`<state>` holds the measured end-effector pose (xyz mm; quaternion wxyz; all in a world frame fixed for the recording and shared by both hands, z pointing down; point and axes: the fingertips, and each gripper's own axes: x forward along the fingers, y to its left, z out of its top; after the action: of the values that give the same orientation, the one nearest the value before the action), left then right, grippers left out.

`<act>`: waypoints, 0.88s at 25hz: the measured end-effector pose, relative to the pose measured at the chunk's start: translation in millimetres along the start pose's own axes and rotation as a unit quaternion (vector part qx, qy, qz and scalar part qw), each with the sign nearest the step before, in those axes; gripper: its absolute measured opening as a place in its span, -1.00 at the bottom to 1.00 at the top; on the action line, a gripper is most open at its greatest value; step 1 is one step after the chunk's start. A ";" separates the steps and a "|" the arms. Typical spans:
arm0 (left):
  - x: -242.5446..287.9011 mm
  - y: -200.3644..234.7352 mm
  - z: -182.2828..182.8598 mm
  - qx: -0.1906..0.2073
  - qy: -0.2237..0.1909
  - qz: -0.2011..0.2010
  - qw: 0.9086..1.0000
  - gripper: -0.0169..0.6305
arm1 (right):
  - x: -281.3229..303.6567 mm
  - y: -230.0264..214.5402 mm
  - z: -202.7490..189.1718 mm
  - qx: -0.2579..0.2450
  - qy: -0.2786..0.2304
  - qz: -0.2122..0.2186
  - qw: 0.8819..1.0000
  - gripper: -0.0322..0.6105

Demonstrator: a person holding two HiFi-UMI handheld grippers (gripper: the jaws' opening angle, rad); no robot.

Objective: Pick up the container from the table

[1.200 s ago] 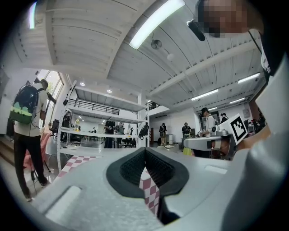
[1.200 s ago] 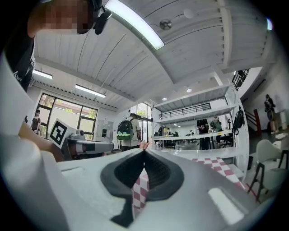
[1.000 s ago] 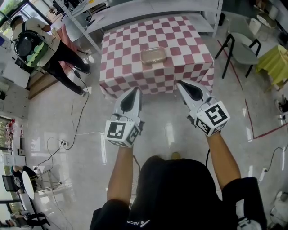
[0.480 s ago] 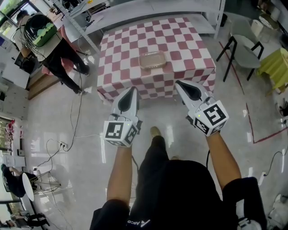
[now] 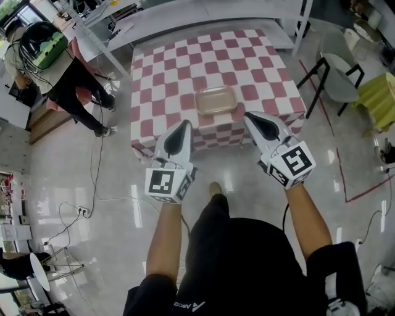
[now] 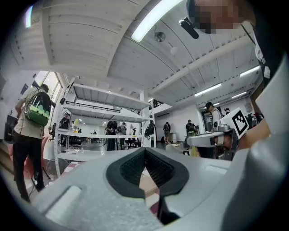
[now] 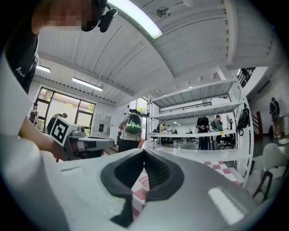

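A shallow clear rectangular container (image 5: 215,100) rests near the front middle of a table (image 5: 160,74) covered in a pink-and-white checked cloth. My left gripper (image 5: 184,126) is shut and empty, held level just short of the table's front edge, left of the container. My right gripper (image 5: 252,117) is also shut and empty, at the front edge to the container's right. In the left gripper view the black pads (image 6: 145,153) meet at their tips. The right gripper view shows its own black pads (image 7: 143,155) meeting too, with checked cloth (image 7: 216,166) beyond.
A grey chair (image 5: 336,69) stands right of the table, with a yellow-covered surface (image 5: 378,92) further right. A person with a backpack (image 5: 38,44) stands at the upper left. White shelving (image 5: 185,12) runs behind the table. Cables (image 5: 92,197) lie on the glossy floor.
Both grippers and I have moved forward toward the table; the container and table's front edge now sit closer to the fingertips. Both jaws stay shut.
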<state>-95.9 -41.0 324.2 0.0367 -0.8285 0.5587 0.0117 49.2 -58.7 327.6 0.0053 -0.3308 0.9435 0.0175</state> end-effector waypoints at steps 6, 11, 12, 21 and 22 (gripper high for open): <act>47.1 60.2 -18.8 -0.005 0.014 -0.014 1.000 -0.92 | 70.6 -31.2 -14.1 0.003 0.020 -0.027 0.999 -0.89; 85.0 94.0 -45.7 -0.013 0.027 -0.036 0.999 -0.92 | 117.9 -58.1 -27.0 0.001 0.036 -0.051 0.998 -0.89; 92.0 98.5 -50.6 -0.014 0.030 -0.040 0.999 -0.91 | 124.9 -63.8 -30.5 0.003 0.040 -0.057 0.998 -0.89; 134.3 123.9 -90.9 -0.044 0.065 -0.050 0.996 -0.91 | 154.2 -102.7 -70.8 0.025 0.091 -0.096 0.991 -0.89; 137.1 125.4 -96.5 -0.047 0.071 -0.049 0.995 -0.91 | 156.1 -105.9 -76.0 0.027 0.098 -0.097 0.990 -0.89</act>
<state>-162.7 -221.7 406.1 -0.0419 -0.8544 0.5175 -0.0227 -6.4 -241.5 397.0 -0.0765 -0.4203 0.9032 -0.0406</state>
